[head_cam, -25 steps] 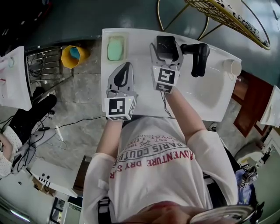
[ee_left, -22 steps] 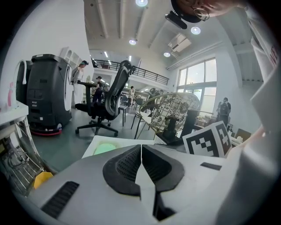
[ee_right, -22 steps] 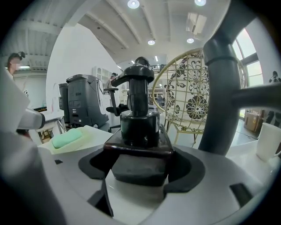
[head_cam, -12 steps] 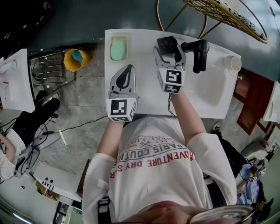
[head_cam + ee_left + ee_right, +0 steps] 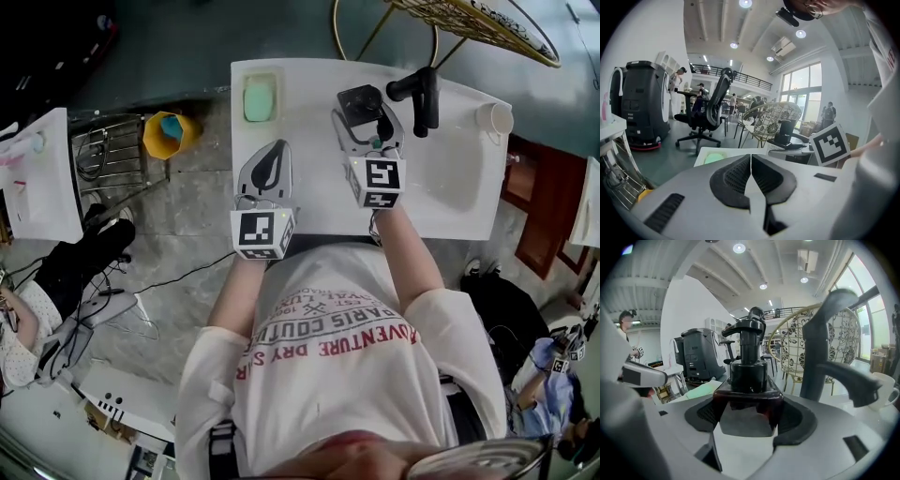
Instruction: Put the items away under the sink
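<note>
A dark square pump bottle point(image 5: 360, 101) stands near the back of the white sink counter point(image 5: 309, 202), and my right gripper point(image 5: 362, 120) is shut on its body. In the right gripper view the bottle point(image 5: 748, 380) fills the gap of that gripper point(image 5: 747, 406), its black pump rising above. My left gripper point(image 5: 267, 169) rests over the counter's left half, shut and empty; its pads meet in the left gripper view point(image 5: 751, 176). A green soap bar in a dish point(image 5: 260, 97) lies at the counter's back left corner.
A black faucet point(image 5: 422, 94) stands right of the bottle, beside the basin point(image 5: 450, 178). A white cup point(image 5: 493, 117) sits at the far right corner. On the floor to the left are a yellow bin point(image 5: 167, 133) and a wire rack point(image 5: 103, 155). A gold wire chair point(image 5: 469, 28) stands behind.
My right gripper has drawn back a little toward the counter's front edge, still shut on the bottle. The left gripper has hardly moved. The head view has shifted slightly.
</note>
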Motion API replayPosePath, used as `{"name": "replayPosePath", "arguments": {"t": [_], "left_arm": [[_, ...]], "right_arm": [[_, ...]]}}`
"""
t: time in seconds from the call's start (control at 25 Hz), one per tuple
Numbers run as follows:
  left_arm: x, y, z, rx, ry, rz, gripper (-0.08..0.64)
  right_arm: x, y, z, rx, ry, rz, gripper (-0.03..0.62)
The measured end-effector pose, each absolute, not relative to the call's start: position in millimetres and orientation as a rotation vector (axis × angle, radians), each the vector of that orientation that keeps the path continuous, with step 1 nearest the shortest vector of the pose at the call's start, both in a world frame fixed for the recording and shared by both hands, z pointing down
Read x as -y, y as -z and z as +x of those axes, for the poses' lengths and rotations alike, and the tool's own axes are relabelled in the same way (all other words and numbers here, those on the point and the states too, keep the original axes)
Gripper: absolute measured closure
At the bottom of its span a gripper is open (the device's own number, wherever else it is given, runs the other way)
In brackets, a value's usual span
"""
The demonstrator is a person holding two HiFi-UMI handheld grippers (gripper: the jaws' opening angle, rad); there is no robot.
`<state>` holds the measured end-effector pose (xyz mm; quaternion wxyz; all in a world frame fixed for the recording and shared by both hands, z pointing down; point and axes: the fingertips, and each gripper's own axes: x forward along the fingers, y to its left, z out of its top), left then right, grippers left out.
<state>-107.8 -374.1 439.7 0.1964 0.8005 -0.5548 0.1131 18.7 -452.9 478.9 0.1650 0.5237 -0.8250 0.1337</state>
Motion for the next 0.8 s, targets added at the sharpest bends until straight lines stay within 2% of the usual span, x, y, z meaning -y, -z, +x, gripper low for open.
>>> {"name": "replayPosePath", "arguments": {"t": [0.8], "left_arm": [[246, -368, -108, 1.41, -0.226, 2.46, 0.533]], "right_arm": [[284, -373, 17, 2.382, -0.332, 1.664, 0.232]]}}
